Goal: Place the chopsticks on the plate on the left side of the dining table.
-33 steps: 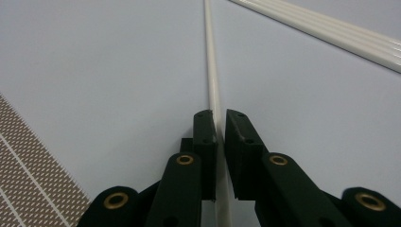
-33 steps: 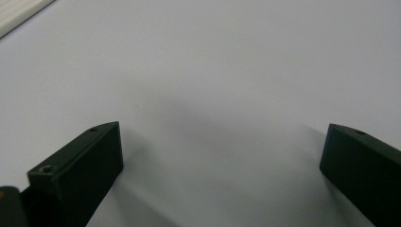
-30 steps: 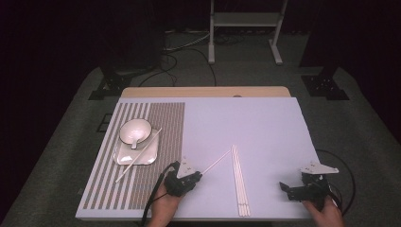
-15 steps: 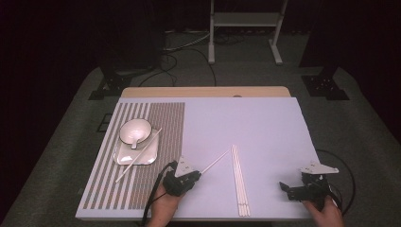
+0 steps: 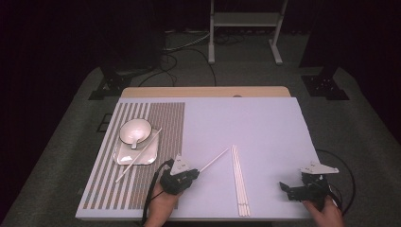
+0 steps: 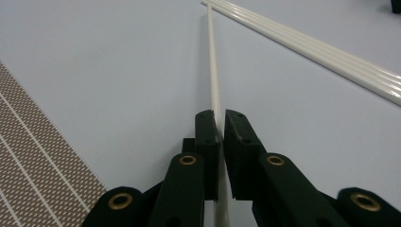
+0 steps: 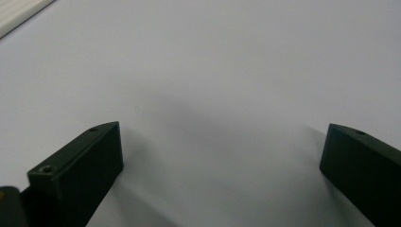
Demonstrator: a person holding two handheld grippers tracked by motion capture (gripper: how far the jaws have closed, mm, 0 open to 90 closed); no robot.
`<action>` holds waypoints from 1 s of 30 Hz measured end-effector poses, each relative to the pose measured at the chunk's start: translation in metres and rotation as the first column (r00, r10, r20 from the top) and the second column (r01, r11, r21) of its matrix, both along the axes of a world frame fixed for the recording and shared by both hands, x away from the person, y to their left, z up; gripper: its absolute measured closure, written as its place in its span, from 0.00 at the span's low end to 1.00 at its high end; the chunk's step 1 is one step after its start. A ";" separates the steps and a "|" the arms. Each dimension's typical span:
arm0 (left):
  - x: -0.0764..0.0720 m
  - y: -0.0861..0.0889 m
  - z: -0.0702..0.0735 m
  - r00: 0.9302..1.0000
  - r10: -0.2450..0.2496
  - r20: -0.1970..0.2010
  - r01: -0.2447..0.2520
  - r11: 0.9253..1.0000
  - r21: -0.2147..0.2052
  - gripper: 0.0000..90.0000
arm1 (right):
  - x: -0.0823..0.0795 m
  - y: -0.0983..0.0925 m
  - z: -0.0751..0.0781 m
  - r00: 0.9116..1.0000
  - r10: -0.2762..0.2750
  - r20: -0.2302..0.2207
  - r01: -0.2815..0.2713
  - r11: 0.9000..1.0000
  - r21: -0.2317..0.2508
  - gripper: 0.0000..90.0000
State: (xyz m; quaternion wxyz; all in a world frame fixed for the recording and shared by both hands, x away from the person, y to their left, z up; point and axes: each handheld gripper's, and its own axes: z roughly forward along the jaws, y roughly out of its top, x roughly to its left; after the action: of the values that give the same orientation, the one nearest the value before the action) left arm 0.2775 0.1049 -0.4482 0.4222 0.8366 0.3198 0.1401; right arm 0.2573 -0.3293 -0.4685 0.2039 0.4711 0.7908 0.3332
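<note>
Left gripper is clenched on one white chopstick, which runs from the jaws up and right across the pale mat toward the top end of the chopstick bundle lying flat at centre. Right gripper rests at the mat's near right corner, jaws spread wide with nothing between them. On the striped placemat a white bowl holding a spoon sits on a square plate, with another chopstick slanted across that plate.
</note>
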 end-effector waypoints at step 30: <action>-0.002 0.022 0.014 1.000 0.001 -0.009 -0.002 1.000 -0.029 0.94 | 0.000 0.000 0.000 1.000 0.001 0.000 -0.001 1.000 0.000 0.00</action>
State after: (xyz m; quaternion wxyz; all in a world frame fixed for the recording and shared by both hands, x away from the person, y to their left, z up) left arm 0.2760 0.1269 -0.4343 0.4327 0.8307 0.3244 0.1320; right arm 0.2573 -0.3294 -0.4686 0.2039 0.4707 0.7910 0.3334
